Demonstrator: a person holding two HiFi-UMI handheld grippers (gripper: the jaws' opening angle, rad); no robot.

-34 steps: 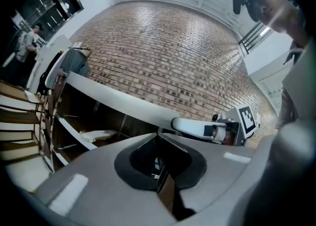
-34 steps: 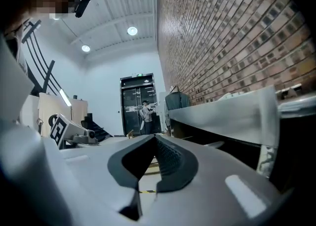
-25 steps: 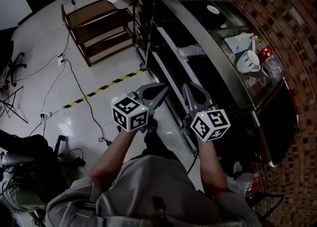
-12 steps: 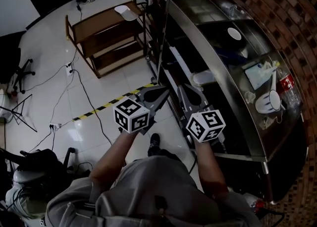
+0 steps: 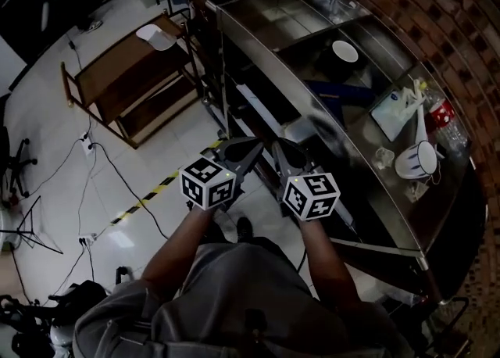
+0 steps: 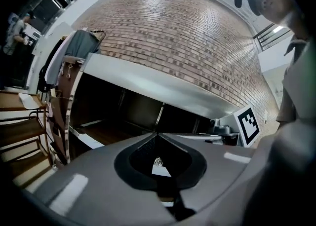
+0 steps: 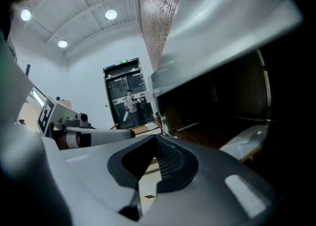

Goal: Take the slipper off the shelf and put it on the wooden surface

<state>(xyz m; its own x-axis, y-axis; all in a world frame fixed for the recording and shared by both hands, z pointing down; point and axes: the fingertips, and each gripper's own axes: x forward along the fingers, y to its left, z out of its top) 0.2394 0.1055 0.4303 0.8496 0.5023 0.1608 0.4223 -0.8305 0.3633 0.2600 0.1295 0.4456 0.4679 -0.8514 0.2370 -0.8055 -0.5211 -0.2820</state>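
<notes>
Holds left claw (image 5: pixel 251 145) and right claw (image 5: pixel 280 147) side by side ahead of the body, near each other but apart, both aimed at the dark shelf (image 5: pixel 262 110) under the steel table (image 5: pixel 273 12). Grips nothing: left claw pinched fully together, tip to tip, with only open air ahead; right claw likewise narrowed to nothing, pads meeting. Finds the slipper (image 7: pixel 245 140) (pale, with a yellowish edge) lying on the lower shelf board, off to the right of the right claw and clear of it, not yet touched. Stands on white floor tiles (image 5: pixel 47 130) with the wooden stand (image 5: pixel 117 63) well off to the left, a small white object (image 5: pixel 154 34) on its top, too blurred to name.
</notes>
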